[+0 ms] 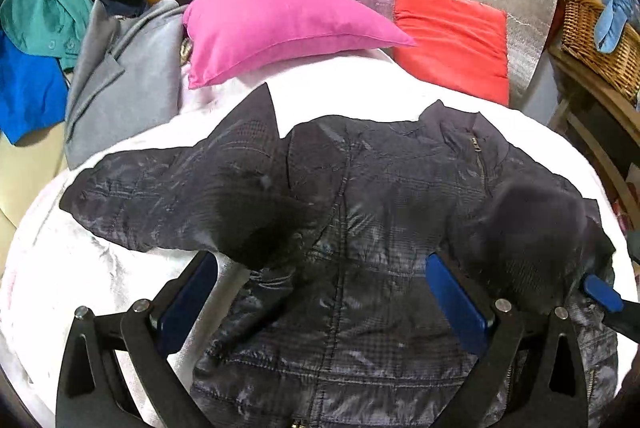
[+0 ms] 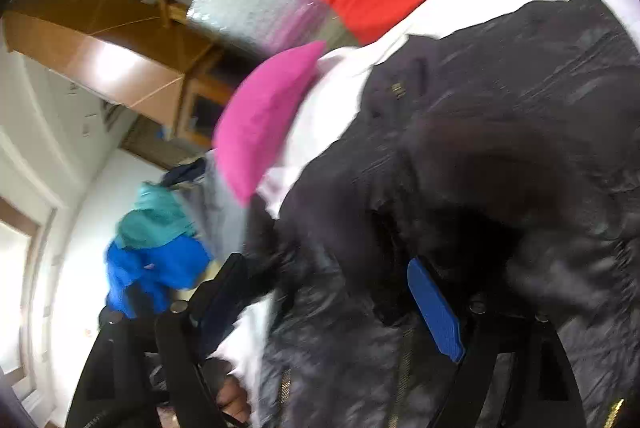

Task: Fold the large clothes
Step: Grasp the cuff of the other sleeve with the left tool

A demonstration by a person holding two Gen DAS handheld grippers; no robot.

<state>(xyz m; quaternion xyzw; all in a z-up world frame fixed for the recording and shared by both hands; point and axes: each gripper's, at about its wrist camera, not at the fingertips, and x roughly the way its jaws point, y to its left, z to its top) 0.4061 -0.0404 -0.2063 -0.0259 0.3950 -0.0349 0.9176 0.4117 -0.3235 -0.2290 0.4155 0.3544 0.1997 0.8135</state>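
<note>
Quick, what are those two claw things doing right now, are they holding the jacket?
Left gripper: open above the dark quilted jacket, gripping nothing.
Right gripper: open, nothing pinched; the jacket lies beneath it.

One dark jacket (image 1: pixel 360 220) on one white bed (image 1: pixel 352 87). Two cushions: one pink (image 1: pixel 280 27), one red (image 1: pixel 452 43). One grey garment (image 1: pixel 120 83), one teal (image 1: pixel 44 11), one blue (image 1: pixel 28 91). One wicker basket (image 1: pixel 592 43). Two grippers: left (image 1: pixel 320 304), right (image 2: pixel 328 312).

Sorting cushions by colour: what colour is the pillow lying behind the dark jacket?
Bright pink pillow, clearest in the left wrist view.
</note>
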